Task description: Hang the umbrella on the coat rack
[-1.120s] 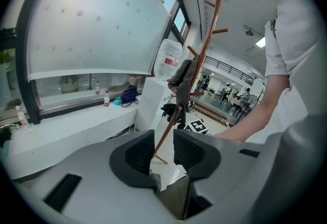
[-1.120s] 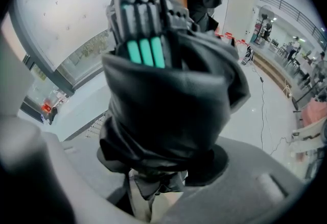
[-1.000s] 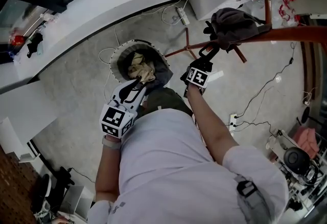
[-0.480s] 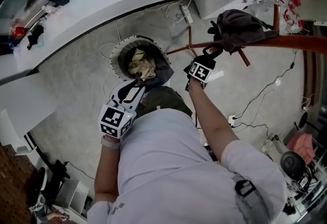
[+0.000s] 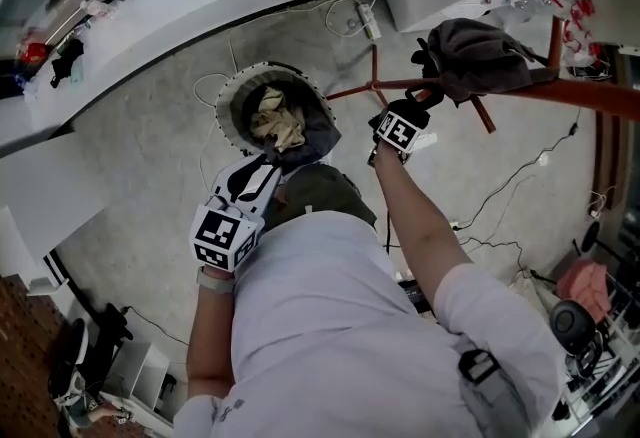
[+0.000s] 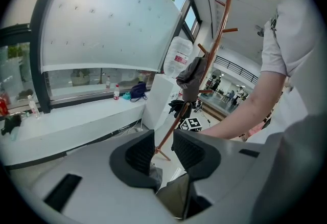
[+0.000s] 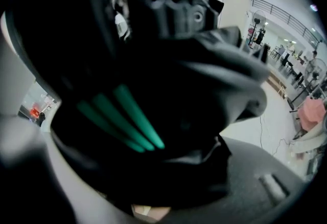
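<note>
Umbrella (image 7: 153,95): black with teal stripes, clamped in the right gripper (image 5: 414,106), whose jaws grip it at roughly half width (it fills the right gripper view, so the jaw tips are mostly covered). It sits right against the coat rack (image 5: 590,94), at the pole, just below the grey cloth (image 5: 480,56) draped on a peg. Can't tell whether it is hooked on a peg or only touching the rack.

Left gripper (image 6: 163,150): jaws apart with a narrow gap and nothing between them; only the rack's pole shows far off through the gap. It is well apart from the rack's pole, out towards the rack's feet, over a round bin (image 5: 228,96) with crumpled cloth inside. The bin stands on the floor just beside the rack's feet. The person's right arm reaches toward the rack.
</note>
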`<control>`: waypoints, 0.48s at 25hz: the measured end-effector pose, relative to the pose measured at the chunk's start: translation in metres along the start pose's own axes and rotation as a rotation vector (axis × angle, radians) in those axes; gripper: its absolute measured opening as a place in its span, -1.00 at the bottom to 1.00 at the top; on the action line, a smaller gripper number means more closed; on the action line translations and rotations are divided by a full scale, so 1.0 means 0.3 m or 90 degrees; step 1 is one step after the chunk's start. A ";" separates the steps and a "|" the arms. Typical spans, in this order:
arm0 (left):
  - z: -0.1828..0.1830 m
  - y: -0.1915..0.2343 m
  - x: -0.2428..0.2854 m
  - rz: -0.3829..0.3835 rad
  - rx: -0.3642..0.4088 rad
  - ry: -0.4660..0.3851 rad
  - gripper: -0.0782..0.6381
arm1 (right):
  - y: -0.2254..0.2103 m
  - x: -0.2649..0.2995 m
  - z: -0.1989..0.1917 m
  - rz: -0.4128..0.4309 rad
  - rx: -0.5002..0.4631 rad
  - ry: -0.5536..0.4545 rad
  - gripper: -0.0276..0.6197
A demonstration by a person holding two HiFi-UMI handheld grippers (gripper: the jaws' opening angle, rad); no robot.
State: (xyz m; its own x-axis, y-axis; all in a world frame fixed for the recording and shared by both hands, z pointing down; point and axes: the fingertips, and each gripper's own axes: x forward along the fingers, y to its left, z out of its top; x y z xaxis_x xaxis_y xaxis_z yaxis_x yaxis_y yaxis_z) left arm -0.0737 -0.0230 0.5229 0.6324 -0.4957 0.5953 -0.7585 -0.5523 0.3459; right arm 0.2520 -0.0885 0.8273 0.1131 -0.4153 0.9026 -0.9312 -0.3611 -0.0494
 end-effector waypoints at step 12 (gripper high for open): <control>-0.017 0.029 0.002 0.013 -0.019 0.012 -0.47 | -0.007 0.088 0.113 0.018 0.012 -0.041 -0.05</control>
State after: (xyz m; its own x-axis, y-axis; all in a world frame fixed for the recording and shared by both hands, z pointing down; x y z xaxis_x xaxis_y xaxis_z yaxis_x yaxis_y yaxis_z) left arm -0.0807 -0.0247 0.5301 0.6142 -0.4939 0.6155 -0.7756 -0.5215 0.3556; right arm 0.2689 -0.1270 0.8367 0.1094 -0.4780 0.8715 -0.9276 -0.3641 -0.0833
